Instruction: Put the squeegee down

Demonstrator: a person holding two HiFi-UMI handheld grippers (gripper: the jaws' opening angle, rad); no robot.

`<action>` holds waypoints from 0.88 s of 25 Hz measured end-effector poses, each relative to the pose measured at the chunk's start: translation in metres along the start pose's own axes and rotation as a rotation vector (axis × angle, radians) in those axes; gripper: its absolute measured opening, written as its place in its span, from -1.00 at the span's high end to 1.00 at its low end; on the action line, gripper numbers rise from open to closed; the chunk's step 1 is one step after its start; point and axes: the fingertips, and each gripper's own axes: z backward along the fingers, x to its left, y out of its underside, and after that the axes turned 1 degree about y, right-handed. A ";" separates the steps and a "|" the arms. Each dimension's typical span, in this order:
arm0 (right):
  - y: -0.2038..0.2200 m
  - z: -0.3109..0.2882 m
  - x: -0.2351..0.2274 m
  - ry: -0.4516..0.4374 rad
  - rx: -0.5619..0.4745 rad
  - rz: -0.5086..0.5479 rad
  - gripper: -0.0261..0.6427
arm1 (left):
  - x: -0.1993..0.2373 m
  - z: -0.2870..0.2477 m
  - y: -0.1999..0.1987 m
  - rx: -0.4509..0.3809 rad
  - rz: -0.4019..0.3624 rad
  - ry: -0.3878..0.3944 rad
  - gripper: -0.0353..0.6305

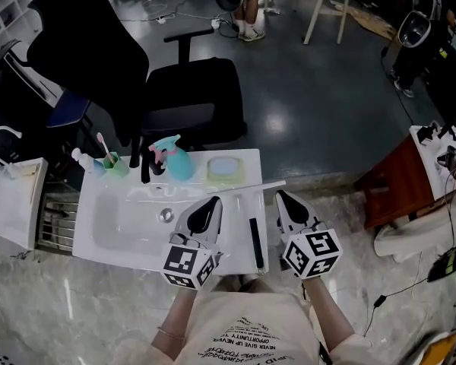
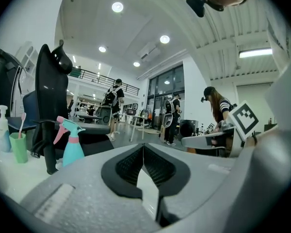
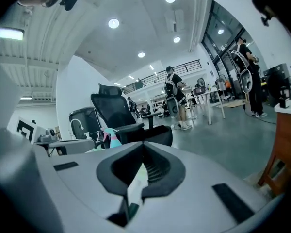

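Note:
The squeegee (image 1: 255, 242) lies flat on the right side of the white sink top (image 1: 247, 162). Its black handle points toward me and its pale blade (image 1: 251, 188) runs crosswise at the far end. My left gripper (image 1: 215, 201) hovers just left of it, shut and empty. My right gripper (image 1: 281, 195) hovers just right of it, also shut with nothing between the pads. The left gripper view shows the left gripper (image 2: 144, 147) with its jaws meeting, and the right gripper view shows the same of the right gripper (image 3: 144, 147). Neither touches the squeegee.
Along the sink's back edge stand a teal spray bottle (image 1: 175, 158), a black faucet (image 1: 146, 162), a green cup with a toothbrush (image 1: 114, 163), a white bottle (image 1: 82, 160) and a yellow-rimmed sponge (image 1: 224, 169). A black office chair (image 1: 190, 97) stands behind. A second basin (image 1: 15, 196) is at left.

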 end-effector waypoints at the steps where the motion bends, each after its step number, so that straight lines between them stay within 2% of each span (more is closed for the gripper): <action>1: -0.005 0.000 0.000 -0.007 -0.015 0.003 0.91 | 0.001 0.000 -0.003 -0.008 -0.006 -0.002 0.82; 10: -0.041 0.007 -0.004 -0.065 -0.145 0.010 0.91 | 0.010 0.009 -0.028 -0.078 -0.041 -0.047 0.82; 16: -0.054 0.014 -0.013 -0.054 -0.182 0.017 0.91 | 0.016 0.016 -0.041 -0.123 -0.056 -0.073 0.82; 22: -0.061 0.016 -0.018 -0.057 -0.207 0.018 0.91 | 0.023 0.021 -0.046 -0.130 -0.074 -0.104 0.82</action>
